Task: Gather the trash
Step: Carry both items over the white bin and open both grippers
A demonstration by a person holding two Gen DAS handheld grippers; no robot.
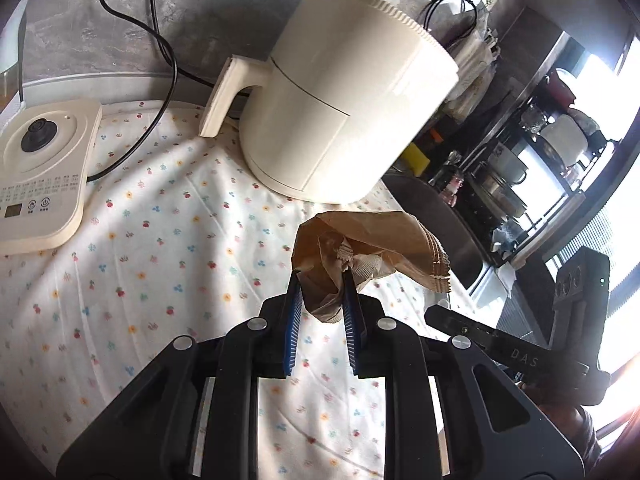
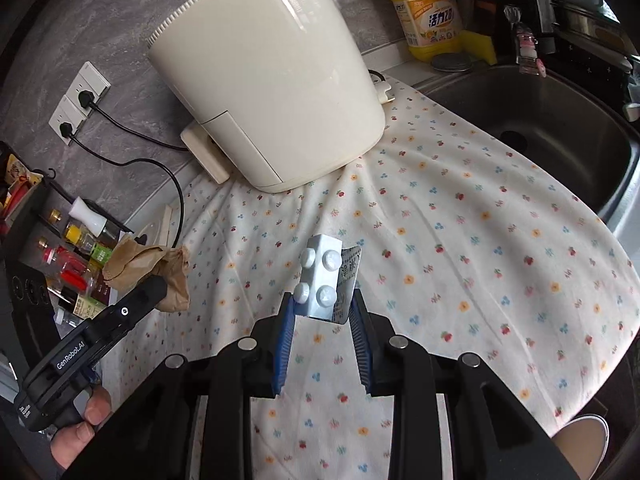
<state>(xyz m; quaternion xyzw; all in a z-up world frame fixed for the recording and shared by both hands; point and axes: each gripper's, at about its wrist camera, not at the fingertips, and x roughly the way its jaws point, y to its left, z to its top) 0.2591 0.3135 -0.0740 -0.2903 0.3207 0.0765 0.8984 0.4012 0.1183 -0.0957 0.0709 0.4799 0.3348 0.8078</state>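
Left gripper (image 1: 320, 284) pinches a crumpled paper bag (image 1: 360, 248); right gripper (image 2: 320, 304) clamps a pale toy brick (image 2: 320, 280) and a paper scrap (image 2: 348, 276), above the flowered cloth (image 2: 460, 240).

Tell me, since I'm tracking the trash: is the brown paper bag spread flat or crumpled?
Crumpled. The brown paper bag is bunched and creased, pinched between the left gripper pads above the flowered cloth.
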